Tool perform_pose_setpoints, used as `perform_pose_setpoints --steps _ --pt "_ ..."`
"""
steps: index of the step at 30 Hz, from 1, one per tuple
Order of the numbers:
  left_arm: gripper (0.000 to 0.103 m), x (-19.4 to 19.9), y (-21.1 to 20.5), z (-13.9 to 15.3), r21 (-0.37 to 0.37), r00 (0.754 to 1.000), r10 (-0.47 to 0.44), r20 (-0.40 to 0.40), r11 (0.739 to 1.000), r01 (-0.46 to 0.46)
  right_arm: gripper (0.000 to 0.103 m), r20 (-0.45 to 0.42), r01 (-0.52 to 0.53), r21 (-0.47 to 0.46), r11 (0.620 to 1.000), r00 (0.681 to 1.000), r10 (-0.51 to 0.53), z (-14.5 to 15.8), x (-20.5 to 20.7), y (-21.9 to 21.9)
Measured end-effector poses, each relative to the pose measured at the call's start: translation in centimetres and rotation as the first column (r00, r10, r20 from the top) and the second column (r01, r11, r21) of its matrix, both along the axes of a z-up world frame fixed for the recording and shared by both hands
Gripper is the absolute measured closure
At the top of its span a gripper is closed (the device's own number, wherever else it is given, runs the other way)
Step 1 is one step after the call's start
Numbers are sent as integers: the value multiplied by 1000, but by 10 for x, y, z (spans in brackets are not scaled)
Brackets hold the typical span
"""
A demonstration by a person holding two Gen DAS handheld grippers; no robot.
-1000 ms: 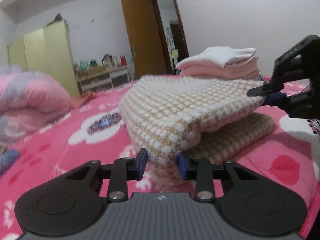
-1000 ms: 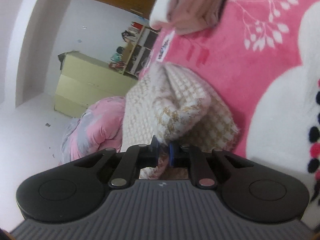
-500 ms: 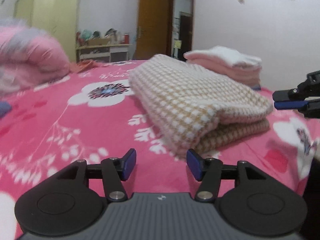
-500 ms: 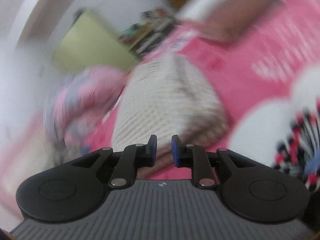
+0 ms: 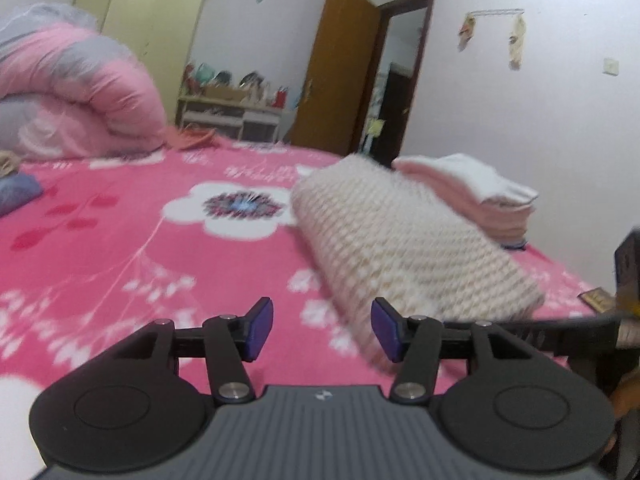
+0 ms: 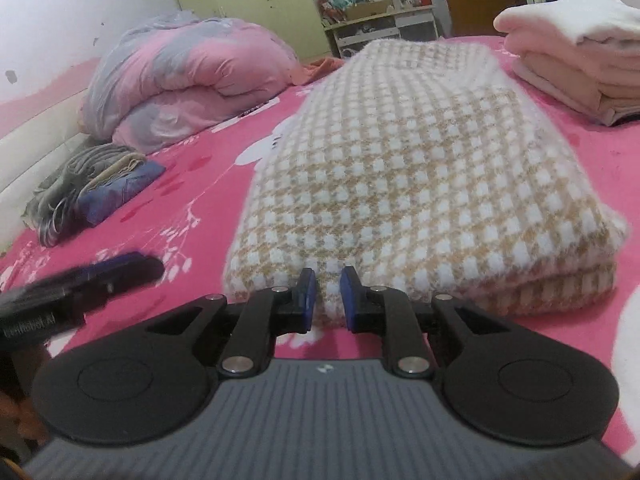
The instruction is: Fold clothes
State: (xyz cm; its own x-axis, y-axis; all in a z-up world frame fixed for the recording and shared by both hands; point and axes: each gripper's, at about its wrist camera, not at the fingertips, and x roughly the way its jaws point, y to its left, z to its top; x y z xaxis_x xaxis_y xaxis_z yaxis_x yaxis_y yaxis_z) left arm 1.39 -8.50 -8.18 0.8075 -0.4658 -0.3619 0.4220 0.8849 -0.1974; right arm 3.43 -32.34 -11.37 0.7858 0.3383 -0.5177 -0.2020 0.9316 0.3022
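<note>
A pink flowered bed (image 6: 192, 184) is carrying one folded checked sweater (image 6: 424, 184), one pink folded stack (image 6: 576, 56) behind it and one rolled quilt (image 6: 180, 80). The left gripper (image 5: 322, 330) is standing wide and empty; the right gripper (image 6: 328, 294), narrow, is gripping nothing, just before the sweater's edge.

Was a home bedroom: bed (image 5: 120, 240) under pink floral cover, rolled quilt (image 6: 188, 76), yellow wardrobe (image 5: 148, 28), cluttered shelf (image 5: 236, 112), wooden door (image 5: 336, 68).
</note>
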Motion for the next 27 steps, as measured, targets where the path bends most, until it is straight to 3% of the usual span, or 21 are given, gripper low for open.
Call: perform_pose_setpoints --steps 4,6,8,10,15,18,19,21,23,27 --pt "46 12 -36 3 45 995 -97 35 994 95 89 7 9 26 1000 1000 -9 -3 -5 -2" --pt "44 20 -56 -9 126 995 -102 -3 987 102 89 10 13 52 999 1000 -14 -8 -9 -4" --pt "34 26 -58 -21 130 997 -75 -28 989 78 91 14 15 73 997 1000 -16 -13 -13 -8" --pt "27 30 -52 -24 96 997 -56 -53 994 61 93 4 22 43 999 1000 -22 -5 -18 -13" --pt "24 31 -49 -26 93 997 -45 -62 994 50 91 179 204 -127 971 967 -180 32 -49 -34" --pt "24 30 -50 -27 103 997 -51 -63 993 57 95 36 244 -237 940 970 -242 -4 -29 -53" --pt "24 30 -49 -26 109 997 -49 -59 993 55 95 47 233 -220 947 972 -228 -17 -30 -58" --pt "25 30 -49 -22 122 998 -41 -48 991 47 96 46 239 -225 945 971 -234 -10 -30 -56" --pt "29 23 -53 -15 156 999 -36 6 987 34 95 28 246 -221 944 969 -246 8 -29 -53" --pt "39 2 -59 1 222 986 -30 166 975 -8 95 149 262 -197 945 960 -235 52 -32 -48"
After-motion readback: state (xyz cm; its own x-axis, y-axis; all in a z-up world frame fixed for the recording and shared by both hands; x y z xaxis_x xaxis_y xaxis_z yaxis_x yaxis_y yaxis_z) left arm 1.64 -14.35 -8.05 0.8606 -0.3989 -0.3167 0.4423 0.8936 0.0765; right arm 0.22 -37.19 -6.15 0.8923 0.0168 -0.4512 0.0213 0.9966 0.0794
